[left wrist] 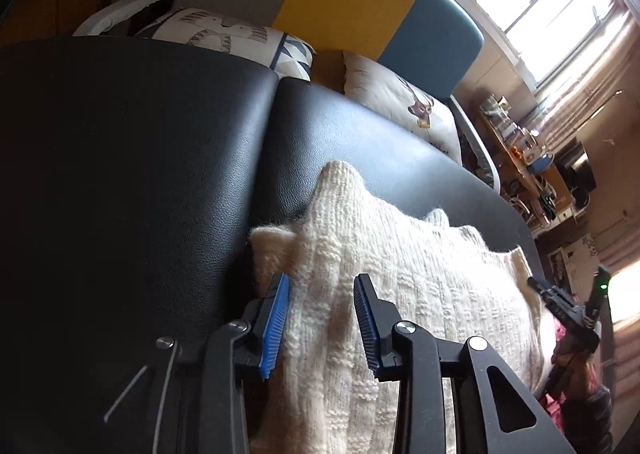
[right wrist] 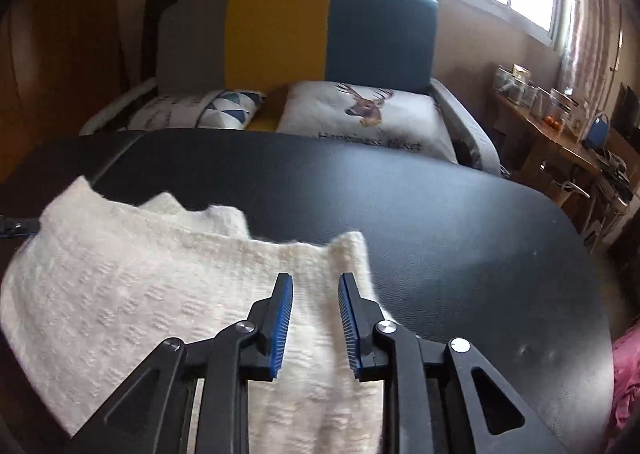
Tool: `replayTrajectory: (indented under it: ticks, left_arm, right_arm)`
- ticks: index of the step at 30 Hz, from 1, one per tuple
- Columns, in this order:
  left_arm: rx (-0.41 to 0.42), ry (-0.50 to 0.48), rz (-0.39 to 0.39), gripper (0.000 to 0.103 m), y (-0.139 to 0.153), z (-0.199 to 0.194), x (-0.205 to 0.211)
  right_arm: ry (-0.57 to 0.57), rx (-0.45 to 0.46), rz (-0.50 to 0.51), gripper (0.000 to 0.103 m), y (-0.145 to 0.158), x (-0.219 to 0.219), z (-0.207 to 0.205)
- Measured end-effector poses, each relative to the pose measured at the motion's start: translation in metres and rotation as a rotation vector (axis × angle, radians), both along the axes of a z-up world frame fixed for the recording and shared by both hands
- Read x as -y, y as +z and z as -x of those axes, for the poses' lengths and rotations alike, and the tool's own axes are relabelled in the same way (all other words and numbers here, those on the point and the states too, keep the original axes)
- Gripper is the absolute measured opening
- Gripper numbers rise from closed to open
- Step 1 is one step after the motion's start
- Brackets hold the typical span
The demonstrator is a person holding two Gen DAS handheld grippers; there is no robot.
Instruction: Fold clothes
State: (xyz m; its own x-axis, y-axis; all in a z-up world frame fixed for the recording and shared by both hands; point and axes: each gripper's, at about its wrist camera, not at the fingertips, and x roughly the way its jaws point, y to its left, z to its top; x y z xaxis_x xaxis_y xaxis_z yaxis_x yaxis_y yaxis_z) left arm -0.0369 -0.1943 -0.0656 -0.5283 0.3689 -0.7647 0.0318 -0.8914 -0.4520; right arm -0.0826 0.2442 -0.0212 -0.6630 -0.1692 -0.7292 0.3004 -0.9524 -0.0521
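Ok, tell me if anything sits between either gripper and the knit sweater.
Nothing visible does. The left gripper has its jaws apart right over a raised ridge of the cream knit sweater on the black table. The right gripper is likewise directly over the sweater's edge, with no object between.

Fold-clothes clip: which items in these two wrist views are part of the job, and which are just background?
Part of the job:
cream knitted garment
black padded surface it lies on
left gripper, jaws apart over the knit
right gripper, jaws apart over the knit

Just lying about:
deer cushion
triangle-pattern cushion
colour-block sofa back
cluttered wooden side table
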Motion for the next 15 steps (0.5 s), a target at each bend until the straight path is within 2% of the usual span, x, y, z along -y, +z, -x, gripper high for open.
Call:
replayTrajectory:
  ticks: [3, 5, 7, 8, 10, 12, 13, 15]
  left_arm:
    - [0.007, -0.025, -0.004, 0.034, -0.001, 0.001, -0.006]
    - [-0.002, -0.027, -0.029, 0.006, 0.002, -0.002, -0.006]
    - [-0.007, 0.001, -0.048, 0.006, 0.004, -0.009, -0.001]
    - [0.007, 0.016, -0.022, 0.006, 0.001, -0.010, 0.001]
    - [0.040, 0.042, 0.052, 0.006, -0.009, -0.009, 0.005]
    - [0.058, 0.037, 0.021, 0.008, -0.019, -0.005, 0.008]
    - [0.049, 0.033, -0.017, 0.011, -0.018, -0.008, 0.011]
    - [0.025, 0.025, -0.098, 0.033, -0.015, -0.014, 0.019]
  right_arm:
    - [0.058, -0.014, -0.070, 0.024, -0.006, 0.026, -0.010]
    - [0.075, 0.011, -0.126, 0.024, -0.020, 0.039, -0.008]
    - [0.044, 0.089, -0.163, 0.024, -0.046, 0.042, 0.000]
    - [0.027, 0.113, -0.139, 0.024, -0.056, 0.039, 0.004]
    - [0.001, 0.098, -0.075, 0.024, -0.062, 0.031, 0.006]
    - [-0.015, 0.112, -0.027, 0.024, -0.061, 0.024, 0.009]
    - [-0.021, 0.116, -0.002, 0.024, -0.061, 0.021, 0.010]
    - [-0.024, 0.112, 0.042, 0.025, -0.062, 0.015, 0.011]
